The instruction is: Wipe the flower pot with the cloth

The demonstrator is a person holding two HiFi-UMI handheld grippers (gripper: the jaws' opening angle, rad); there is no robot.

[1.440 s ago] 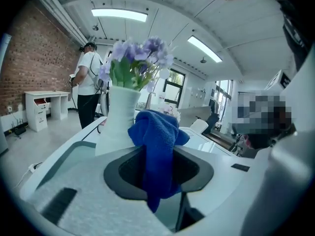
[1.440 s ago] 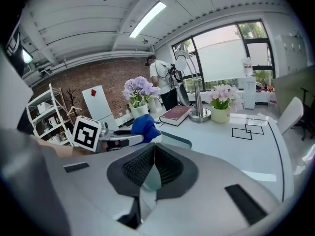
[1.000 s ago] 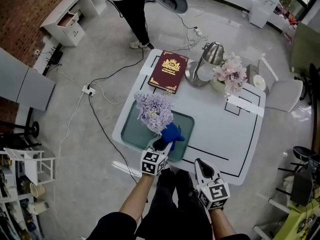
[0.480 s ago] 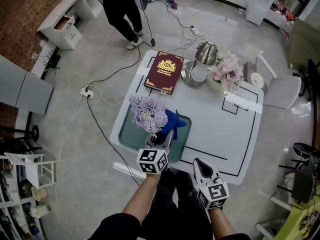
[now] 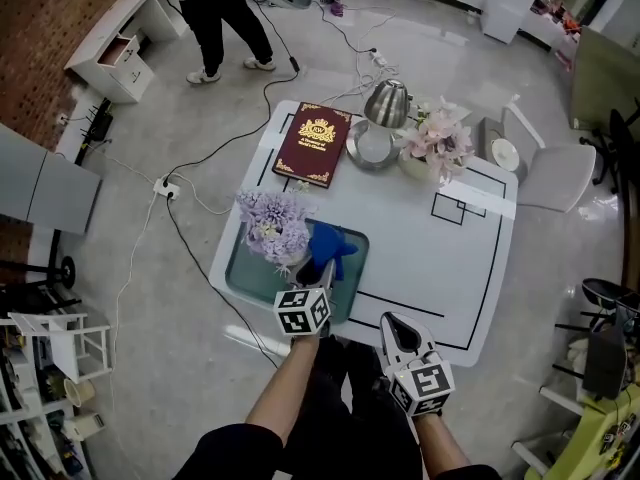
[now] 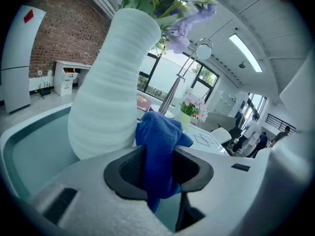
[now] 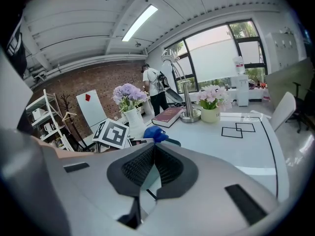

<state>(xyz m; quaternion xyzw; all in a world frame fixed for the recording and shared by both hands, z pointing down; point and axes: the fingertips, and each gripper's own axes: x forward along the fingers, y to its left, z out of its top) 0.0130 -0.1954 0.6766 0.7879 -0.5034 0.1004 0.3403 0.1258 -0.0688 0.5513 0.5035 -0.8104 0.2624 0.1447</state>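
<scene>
White table [image 5: 440, 258] with rounded corners, black tape lines [image 5: 455, 208] marking two overlapping rectangles plus a bigger outline round the top. A teal tray [image 5: 243, 274] sits at the near left corner. At the far edge there's a dark red book [image 5: 313, 144] with a gold crest, and just beside it a shiny metal desk lamp [image 5: 380, 118] on a round base. Next to that, a small pot of pink flowers [image 5: 437, 140]. A white chair [image 5: 545, 173] is tucked in on the far right side. On the grey floor, a power strip [image 5: 167, 186] with cables trailing off. A person [image 5: 215, 8] in dark trousers stands near a white drawer unit [image 5: 115, 53] by the brick wall [image 5: 50, 8].
</scene>
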